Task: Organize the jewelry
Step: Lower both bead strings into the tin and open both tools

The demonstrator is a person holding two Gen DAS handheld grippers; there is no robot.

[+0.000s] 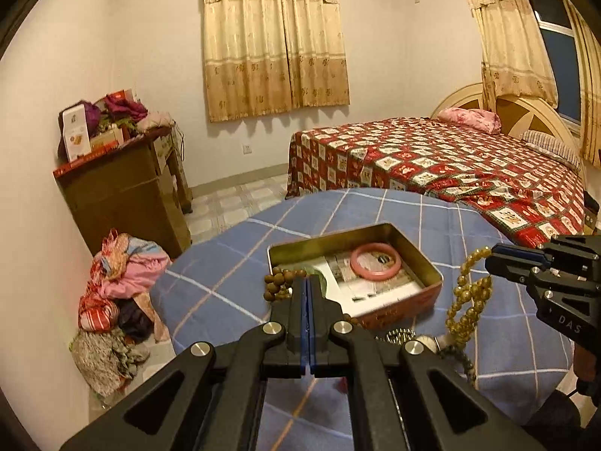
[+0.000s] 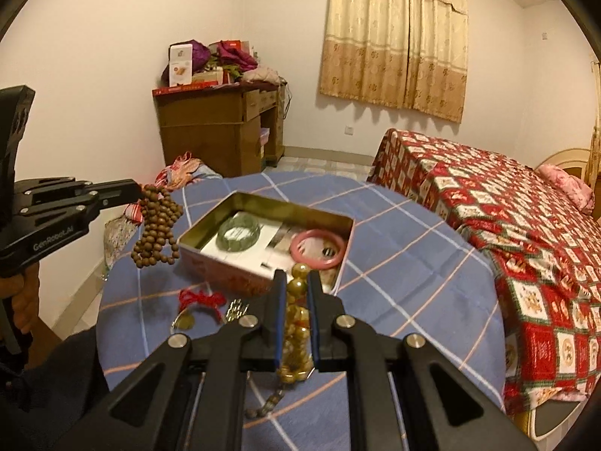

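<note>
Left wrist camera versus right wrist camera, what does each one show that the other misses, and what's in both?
Only the left wrist view shows the window beside the bed's headboard.

Only the right wrist view shows the green bangle clearly in the tin, plus the red cord and gold coin on the table.

Both show the open tin with the pink bangle, the left gripper shut on brown beads, and the right gripper shut on yellow beads.

Both wrist views look forward, angled down, close over table; share open tin (image 1: pixel 420 242) (image 2: pixel 210 225).
</note>
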